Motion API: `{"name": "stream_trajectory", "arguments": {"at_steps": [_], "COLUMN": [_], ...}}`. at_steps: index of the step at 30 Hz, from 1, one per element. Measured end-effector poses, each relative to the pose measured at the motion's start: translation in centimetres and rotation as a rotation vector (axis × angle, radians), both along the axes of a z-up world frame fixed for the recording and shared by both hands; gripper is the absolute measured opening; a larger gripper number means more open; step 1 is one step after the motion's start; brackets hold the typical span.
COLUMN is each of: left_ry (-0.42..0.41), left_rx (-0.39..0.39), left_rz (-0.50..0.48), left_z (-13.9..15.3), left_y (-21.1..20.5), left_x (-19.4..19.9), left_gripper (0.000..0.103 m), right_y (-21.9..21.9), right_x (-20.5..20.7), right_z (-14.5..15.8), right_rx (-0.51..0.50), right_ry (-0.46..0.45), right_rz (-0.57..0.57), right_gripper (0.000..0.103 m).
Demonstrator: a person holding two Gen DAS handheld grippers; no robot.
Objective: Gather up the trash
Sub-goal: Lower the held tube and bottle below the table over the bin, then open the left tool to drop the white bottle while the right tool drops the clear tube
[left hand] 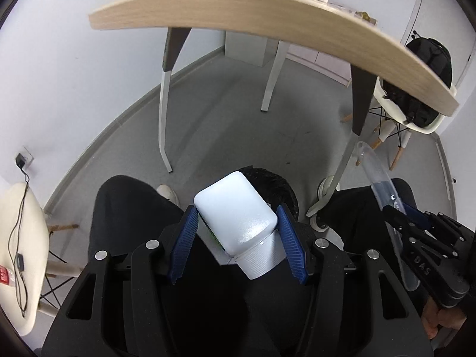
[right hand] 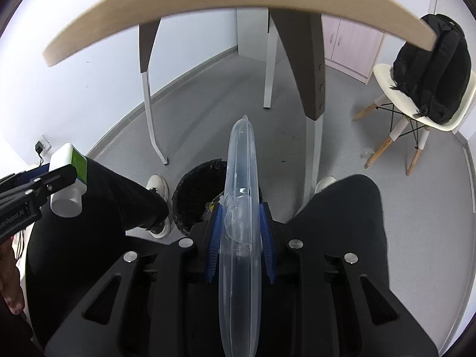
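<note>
left tool [left hand: 238, 239] pinching white bottle [left hand: 235, 211], right tool [right hand: 241, 241] pinching clear lid [right hand: 239, 208] (above black bin [right hand: 193, 196])

A light wooden table [right hand: 208, 9] on white legs with dark tops stands ahead and above, over a grey floor [right hand: 214, 89] edged by white walls [left hand: 74, 68]. Ahead to the right, a cream chair [right hand: 416, 104] with wooden legs carries a black backpack [right hand: 434, 68], with pale pink cabinets [right hand: 354, 44] behind. To the left sits another cream chair [left hand: 20, 238], beneath a wall socket [left hand: 25, 156].
</note>
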State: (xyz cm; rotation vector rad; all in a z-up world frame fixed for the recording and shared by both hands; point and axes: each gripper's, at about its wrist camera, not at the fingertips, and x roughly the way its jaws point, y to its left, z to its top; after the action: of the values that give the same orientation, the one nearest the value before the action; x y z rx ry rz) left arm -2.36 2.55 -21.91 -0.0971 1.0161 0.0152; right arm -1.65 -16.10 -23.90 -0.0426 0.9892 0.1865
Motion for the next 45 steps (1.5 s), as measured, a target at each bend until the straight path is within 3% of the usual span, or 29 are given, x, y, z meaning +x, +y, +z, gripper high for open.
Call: {"name": "stream_trajectory", "arguments": {"at_steps": [24, 30, 42, 45], "left_ry": [0.112, 0.124, 0.148, 0.156], "left_rx": [-0.054, -0.013, -0.029, -0.044], "left_rz": [0.042, 0.026, 0.044, 0.025], "left_z": [-11.2, -13.7, -16.5, -17.1], "left_y": [0.9, 0.5, 3.5, 3.1], "left_x": [10.9, 14.3, 16.6, 17.1], "left_gripper": [0.054, 0.054, 0.046, 0.04], "right_y": [4.5, 6.5, 9.6, 9.7], "right_x": [13.5, 16.2, 20.3, 21.0], "right_z": [-9.8, -12.9, -16.7, -17.5], "right_rx": [-0.013, -0.011, -0.007, -0.005], "right_ry": [0.08, 0.128, 0.22, 0.244], "right_rz": [-0.017, 0.024, 0.056, 0.044], "right_gripper": [0.024, 0.024, 0.024, 0.024]}}
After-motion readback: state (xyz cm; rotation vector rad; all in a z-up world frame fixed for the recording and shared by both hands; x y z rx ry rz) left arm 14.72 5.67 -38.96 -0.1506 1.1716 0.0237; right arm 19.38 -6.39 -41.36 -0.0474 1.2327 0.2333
